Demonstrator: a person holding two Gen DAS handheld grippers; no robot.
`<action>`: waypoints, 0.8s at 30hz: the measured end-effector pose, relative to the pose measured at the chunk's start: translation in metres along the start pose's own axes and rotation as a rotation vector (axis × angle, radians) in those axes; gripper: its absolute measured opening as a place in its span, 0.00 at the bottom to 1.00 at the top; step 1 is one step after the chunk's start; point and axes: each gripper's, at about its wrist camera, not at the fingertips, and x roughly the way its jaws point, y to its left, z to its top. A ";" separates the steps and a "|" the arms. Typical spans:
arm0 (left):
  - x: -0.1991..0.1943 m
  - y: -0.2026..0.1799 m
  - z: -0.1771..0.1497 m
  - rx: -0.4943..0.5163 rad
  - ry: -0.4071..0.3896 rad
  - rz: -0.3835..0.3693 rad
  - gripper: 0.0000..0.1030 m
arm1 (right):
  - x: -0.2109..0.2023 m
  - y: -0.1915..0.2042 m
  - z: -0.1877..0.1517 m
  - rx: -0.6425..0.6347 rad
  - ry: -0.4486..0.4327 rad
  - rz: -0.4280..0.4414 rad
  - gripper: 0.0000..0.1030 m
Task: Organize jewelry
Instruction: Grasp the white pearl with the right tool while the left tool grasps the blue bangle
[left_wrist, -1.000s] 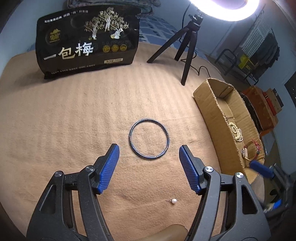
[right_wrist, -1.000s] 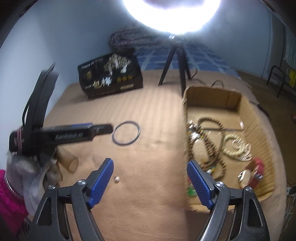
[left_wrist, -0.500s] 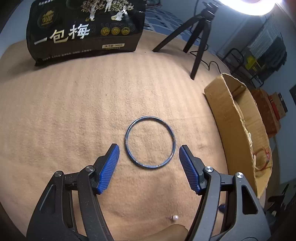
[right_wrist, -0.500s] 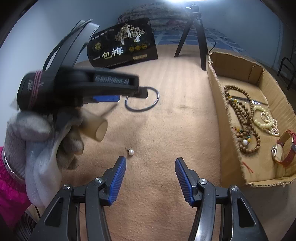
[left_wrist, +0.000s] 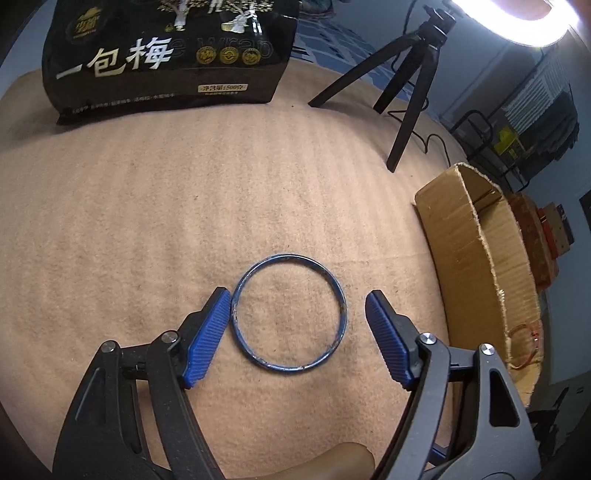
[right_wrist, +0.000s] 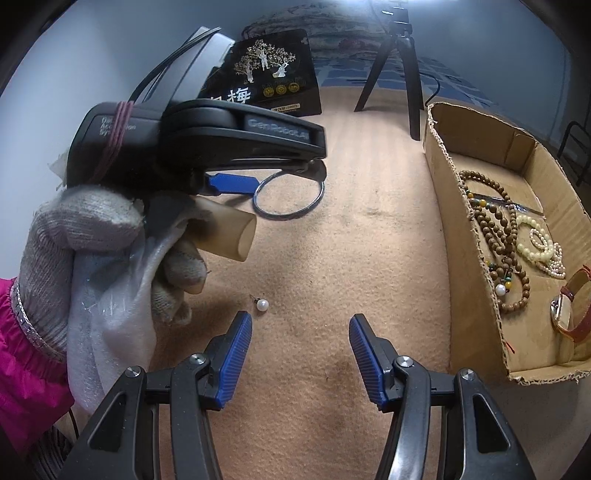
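Nearest, the left gripper (left_wrist: 297, 334) is spread wide around the thin blue bangle (left_wrist: 289, 313) lying flat on tan cloth (left_wrist: 147, 221), empty; squeeze gently across its rim, then lift toward the cardboard box (left_wrist: 476, 258) farther right.

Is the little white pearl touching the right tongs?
Apart. In the right wrist view, bare tan blanket shows between the small white pearl and the blue left pad of the open right tongs.

A: What's hidden?
B: The left tool (right_wrist: 236, 184) covers the near-left arc of the bangle (right_wrist: 291, 212).
A: And the cardboard box (left_wrist: 476, 258)?
B: Its wall hides the contents.
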 end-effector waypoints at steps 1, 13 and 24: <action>0.001 -0.002 0.000 0.010 -0.003 0.010 0.75 | 0.001 0.000 0.000 -0.001 0.001 -0.002 0.56; 0.016 -0.020 -0.005 0.162 -0.036 0.158 0.78 | 0.011 0.011 0.002 -0.054 0.012 0.000 0.49; 0.015 -0.013 -0.004 0.199 -0.049 0.156 0.71 | 0.024 0.024 0.008 -0.108 0.016 -0.008 0.35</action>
